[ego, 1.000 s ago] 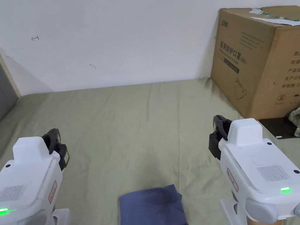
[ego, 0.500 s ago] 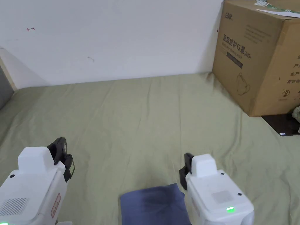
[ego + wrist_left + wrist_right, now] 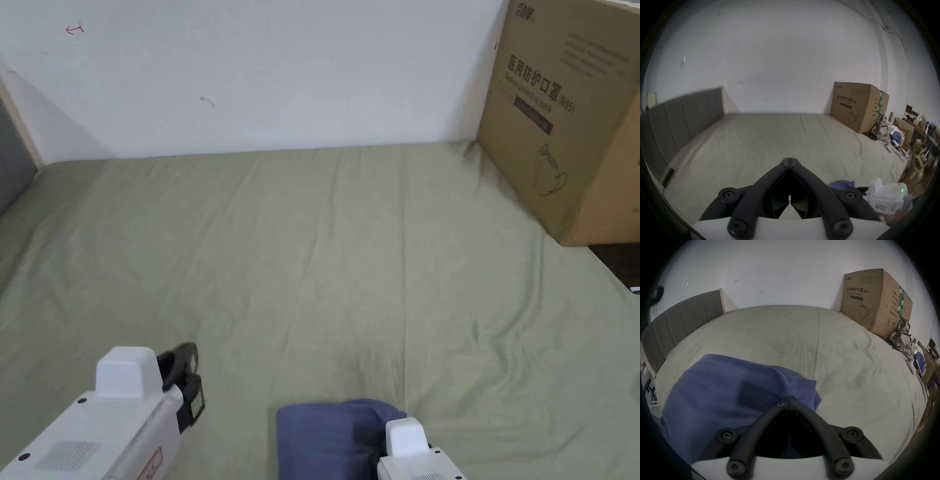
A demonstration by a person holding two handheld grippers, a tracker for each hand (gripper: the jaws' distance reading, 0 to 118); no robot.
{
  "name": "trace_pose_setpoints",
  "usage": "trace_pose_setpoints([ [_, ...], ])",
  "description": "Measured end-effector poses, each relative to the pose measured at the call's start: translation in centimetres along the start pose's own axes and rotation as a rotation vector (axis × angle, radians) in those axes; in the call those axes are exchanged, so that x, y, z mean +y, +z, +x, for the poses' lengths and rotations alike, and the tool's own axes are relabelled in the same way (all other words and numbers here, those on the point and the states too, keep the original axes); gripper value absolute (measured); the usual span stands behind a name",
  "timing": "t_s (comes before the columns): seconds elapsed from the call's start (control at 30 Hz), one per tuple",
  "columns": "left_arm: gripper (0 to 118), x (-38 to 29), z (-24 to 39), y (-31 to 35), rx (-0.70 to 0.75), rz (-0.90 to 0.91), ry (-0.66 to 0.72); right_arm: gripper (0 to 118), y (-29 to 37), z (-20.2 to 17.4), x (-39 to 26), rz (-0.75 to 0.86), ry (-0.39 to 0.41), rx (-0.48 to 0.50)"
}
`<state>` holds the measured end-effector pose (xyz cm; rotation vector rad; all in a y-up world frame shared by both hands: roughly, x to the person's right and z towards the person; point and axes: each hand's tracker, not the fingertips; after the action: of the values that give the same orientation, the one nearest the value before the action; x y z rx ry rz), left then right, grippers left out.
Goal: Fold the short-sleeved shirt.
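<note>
A folded blue shirt [image 3: 331, 437] lies on the green sheet [image 3: 325, 250] at the near edge of the bed. In the right gripper view the shirt [image 3: 730, 389] lies just under and to the left of my right gripper [image 3: 789, 400]. Its jaws are shut with tips together over the shirt's right edge, and no cloth shows between them. From the head view, my right gripper [image 3: 406, 437] sits against that edge. My left gripper [image 3: 184, 375] hovers over bare sheet left of the shirt. Its own view shows my left gripper [image 3: 790, 160] shut and holding nothing.
A large cardboard box [image 3: 569, 119] stands at the back right against the white wall. A grey padded headboard [image 3: 680, 118] runs along the left side. Bundled clothes [image 3: 903, 335] and shelves with clutter [image 3: 916, 138] lie beyond the bed's right edge.
My right gripper has come left and down from the right side to the shirt's right edge. The left gripper has shifted slightly right. The head camera has tilted.
</note>
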<state>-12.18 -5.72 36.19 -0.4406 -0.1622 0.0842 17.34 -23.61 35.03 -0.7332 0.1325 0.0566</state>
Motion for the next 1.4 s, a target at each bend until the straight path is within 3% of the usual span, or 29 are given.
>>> trace_pose_setpoints([
  [0.07,6,-1.2,-0.2,-1.6,-0.063,-0.098,0.091,0,0.1,0.0,0.1,-0.002,0.041,0.0],
  [0.13,26,-2.6,-0.3,-3.6,-0.112,-0.225,0.184,0,0.2,0.0,0.1,0.005,0.061,0.001],
  [0.17,53,-3.5,-0.2,-4.5,-0.139,-0.293,0.211,0,0.3,0.0,0.1,0.007,0.064,0.002],
  [0.23,95,-5.4,0.0,-6.6,-0.2,-0.415,0.263,0,0.3,0.1,0.1,0.007,0.055,0.001],
  [0.27,111,-6.2,0.3,-7.5,-0.214,-0.459,0.275,0,0.3,0.1,0.1,0.006,0.051,0.004],
  [0.3,113,-7.2,0.6,-8.3,-0.222,-0.492,0.301,0,0.4,0.2,0.1,0.005,0.046,0.007],
  [0.47,109,-9.4,0.8,-11.6,-0.27,-0.586,0.414,0,0.5,0.4,0.2,0.003,0.037,0.018],
  [0.53,91,-9.9,1.1,-12.5,-0.296,-0.609,0.428,0,0.5,0.5,0.2,0.001,0.036,0.021],
  [0.57,75,-10.1,1.3,-12.7,-0.306,-0.615,0.424,0,0.5,0.6,0.2,0.001,0.033,0.023],
  [0.7,33,-11.0,2.4,-13.1,-0.322,-0.63,0.408,0,0.6,0.8,0.3,-0.002,0.01,0.034],
  [0.8,27,-10.6,2.5,-12.9,-0.34,-0.619,0.409,0,0.9,1.4,0.7,-0.012,-0.026,0.058],
  [0.87,21,-9.8,2.8,-12.2,-0.337,-0.583,0.361,0,1.7,2.2,1.2,-0.004,-0.103,0.101],
  [0.93,20,-8.9,2.4,-11.9,-0.332,-0.573,0.332,0,2.9,3.3,1.8,0.059,-0.175,0.116],
  [1.0,19,-7.9,0.7,-11.8,-0.341,-0.566,0.34,0,4.5,4.3,3.0,0.114,-0.194,0.112],
  [1.2,19,-4.2,-6.1,-10.6,-0.231,-0.535,0.24,0,9.9,7.6,6.8,0.281,-0.201,0.055],
  [1.4,19,-1.9,-16.3,-9.8,-0.049,-0.531,0.202,0,13.3,9.3,9.1,0.382,-0.152,-0.022],
])
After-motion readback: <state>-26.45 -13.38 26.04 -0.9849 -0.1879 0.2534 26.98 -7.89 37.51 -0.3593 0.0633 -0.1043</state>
